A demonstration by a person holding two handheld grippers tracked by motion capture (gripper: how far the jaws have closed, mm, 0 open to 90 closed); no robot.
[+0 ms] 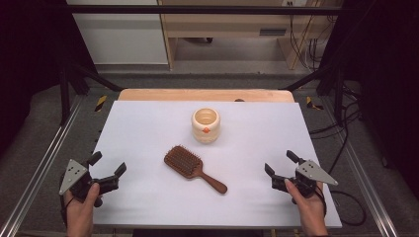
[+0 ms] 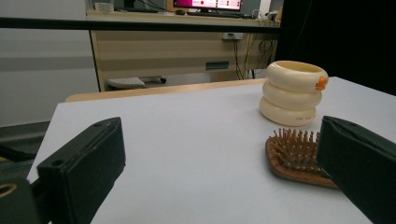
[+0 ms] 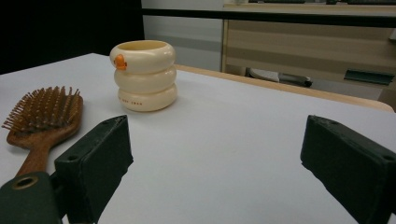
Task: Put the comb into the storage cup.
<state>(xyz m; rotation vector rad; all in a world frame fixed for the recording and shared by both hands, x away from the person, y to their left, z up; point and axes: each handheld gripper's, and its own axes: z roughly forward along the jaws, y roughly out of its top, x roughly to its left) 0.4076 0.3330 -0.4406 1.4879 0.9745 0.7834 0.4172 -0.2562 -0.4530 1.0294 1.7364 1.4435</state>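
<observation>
- Hairbrush, brown wooden paddle type [image 1: 190,166], lies bristles-up at table centre in the high view, handle toward 4 o'clock; cream ribbed ceramic cup [image 1: 205,125] at its 1 o'clock.
- Left gripper view: left gripper [image 2: 219,168] wide open, empty; hairbrush at 3 o'clock.
- Right gripper view: right gripper [image 3: 217,163] wide open, empty; hairbrush at 9 o'clock.

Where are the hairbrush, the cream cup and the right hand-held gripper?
hairbrush [image 1: 184,160], high view, on the bristle pad of its head.
cream cup [image 1: 205,129], high view, on its ribbed outer wall.
right hand-held gripper [image 1: 279,163], high view, midway between its two open jaw tips.
</observation>
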